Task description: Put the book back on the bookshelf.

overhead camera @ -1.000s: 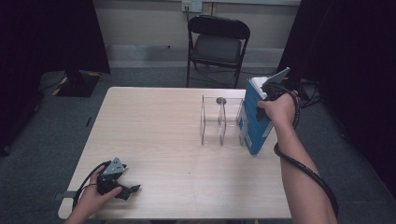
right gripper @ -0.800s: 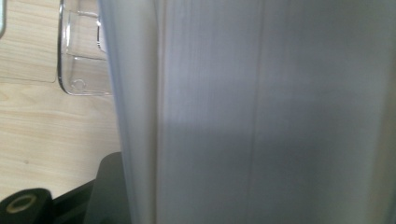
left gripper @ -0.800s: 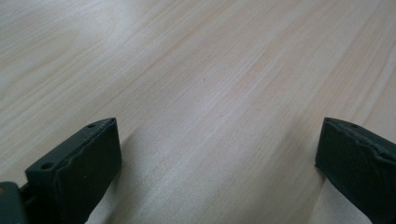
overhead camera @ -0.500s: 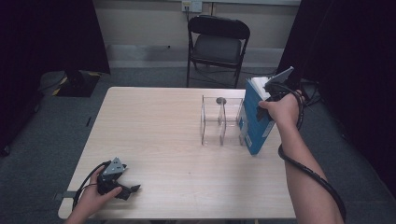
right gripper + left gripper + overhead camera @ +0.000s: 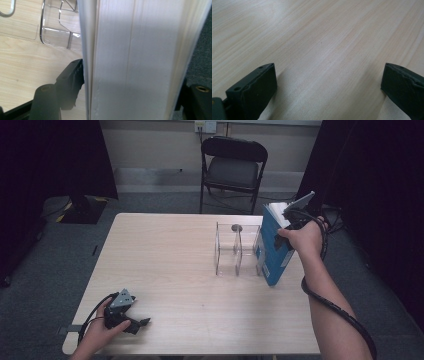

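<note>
High view: right gripper point(image 5: 283, 231) clamps the top of a blue book point(image 5: 270, 251), tilted, lower corner on the table point(image 5: 165, 255), just right of a clear acrylic rack point(image 5: 236, 248). Left gripper point(image 5: 134, 322) rests near the table's front left corner.

Left gripper view: jaws wide apart over bare wood.

Right gripper view: book's page edges point(image 5: 135, 60) pinched between both jaws; rack point(image 5: 61, 22) beyond.

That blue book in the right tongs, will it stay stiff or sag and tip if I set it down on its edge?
The book looks thick and hard-covered, so probably stiff. Its page block spans the right tongs, so likely heavy. Tilted beside the clear rack, it may tip unless leaned.
</note>
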A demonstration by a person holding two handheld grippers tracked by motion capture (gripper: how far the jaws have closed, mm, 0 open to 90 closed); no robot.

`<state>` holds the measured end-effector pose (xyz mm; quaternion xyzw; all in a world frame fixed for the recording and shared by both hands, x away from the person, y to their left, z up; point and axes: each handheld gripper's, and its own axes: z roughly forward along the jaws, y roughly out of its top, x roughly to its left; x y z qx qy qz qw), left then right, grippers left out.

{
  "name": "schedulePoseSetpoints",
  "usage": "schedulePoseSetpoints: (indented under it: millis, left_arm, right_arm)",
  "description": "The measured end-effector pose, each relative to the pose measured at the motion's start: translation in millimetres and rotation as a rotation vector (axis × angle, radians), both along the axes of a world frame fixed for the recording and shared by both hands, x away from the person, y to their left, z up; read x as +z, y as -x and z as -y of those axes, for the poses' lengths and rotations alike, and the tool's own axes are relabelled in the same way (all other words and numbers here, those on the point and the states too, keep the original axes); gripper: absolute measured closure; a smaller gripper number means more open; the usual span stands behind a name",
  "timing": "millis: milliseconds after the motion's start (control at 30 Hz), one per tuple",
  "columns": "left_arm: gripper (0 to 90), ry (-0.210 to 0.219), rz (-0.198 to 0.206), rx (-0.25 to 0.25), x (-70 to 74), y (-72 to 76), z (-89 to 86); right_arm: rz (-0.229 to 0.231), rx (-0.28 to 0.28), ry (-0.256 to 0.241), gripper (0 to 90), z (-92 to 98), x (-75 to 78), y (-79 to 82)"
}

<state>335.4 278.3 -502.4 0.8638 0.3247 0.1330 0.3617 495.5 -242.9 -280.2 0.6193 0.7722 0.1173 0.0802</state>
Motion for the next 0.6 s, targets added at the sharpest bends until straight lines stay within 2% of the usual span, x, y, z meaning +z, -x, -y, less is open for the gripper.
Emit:
schedulePoseSetpoints:
  millis: [267, 467, 500, 600]
  left_arm:
    - [0.0, 0.002, -0.001, 0.002, -0.1, 0.2, 0.3]
    - [0.0, 0.002, -0.001, 0.001, -0.1, 0.2, 0.3]
    - [0.0, 0.013, 0.006, 0.003, -1.0, 0.2, 0.7]
    - [0.0, 0.000, 0.007, -0.002, -0.5, -0.1, 0.0]
  right_arm:
    - [0.022, 0.011, -0.007, 27.2, -1.2, 2.6, 8.2]
    - [0.018, 0.024, -0.007, 23.5, 3.0, 6.3, 15.3]
    - [0.013, 0.025, -0.006, 23.5, 4.0, 6.8, 16.6]
    - [0.028, 0.022, -0.019, 23.1, 6.6, 7.0, 20.2]
